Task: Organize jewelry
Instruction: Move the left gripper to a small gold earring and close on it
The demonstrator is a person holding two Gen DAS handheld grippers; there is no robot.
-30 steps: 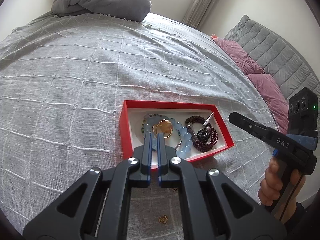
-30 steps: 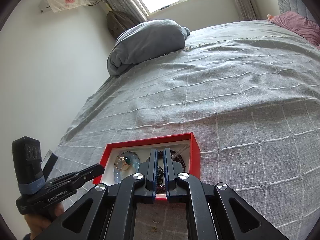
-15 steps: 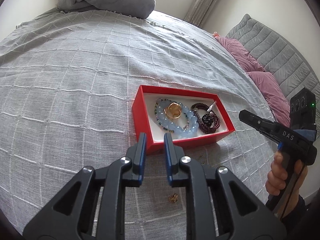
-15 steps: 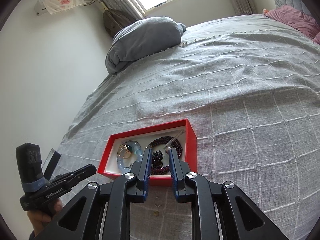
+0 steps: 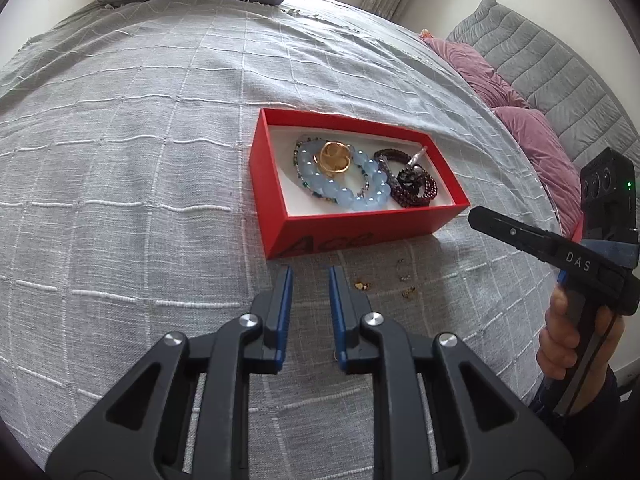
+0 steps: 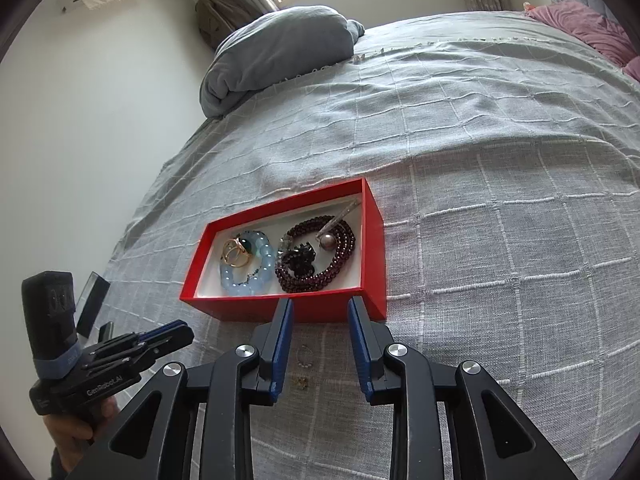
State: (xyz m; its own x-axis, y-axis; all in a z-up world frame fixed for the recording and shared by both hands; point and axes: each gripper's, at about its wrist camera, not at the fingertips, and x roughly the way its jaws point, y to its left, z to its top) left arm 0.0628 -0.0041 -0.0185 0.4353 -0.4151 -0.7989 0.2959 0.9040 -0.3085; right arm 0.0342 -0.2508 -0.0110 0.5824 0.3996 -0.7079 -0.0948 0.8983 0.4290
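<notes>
A red box [image 5: 276,196] [image 6: 374,240] sits on the grey bedspread. It holds a light blue bead bracelet [image 5: 340,196] [image 6: 248,284], a gold ring [image 5: 334,158] [image 6: 236,256] and a dark red bead bracelet [image 5: 416,192] [image 6: 320,276]. Small loose pieces lie on the bedspread in front of the box: gold bits [image 5: 362,285] [image 6: 301,381] and a thin ring [image 5: 401,270] [image 6: 305,356]. My left gripper [image 5: 309,274] is open and empty just before the box. My right gripper [image 6: 320,308] is open and empty at the box's near wall.
A folded grey duvet [image 6: 280,48] lies at the far end of the bed. Pink pillows [image 5: 532,132] and a grey padded headboard [image 5: 560,72] are to the right. The bedspread's left edge [image 6: 160,184] drops off beside a white wall.
Both grippers opened and pulled back from inside the box to just in front of it. The gold ring now lies on the blue bracelet.
</notes>
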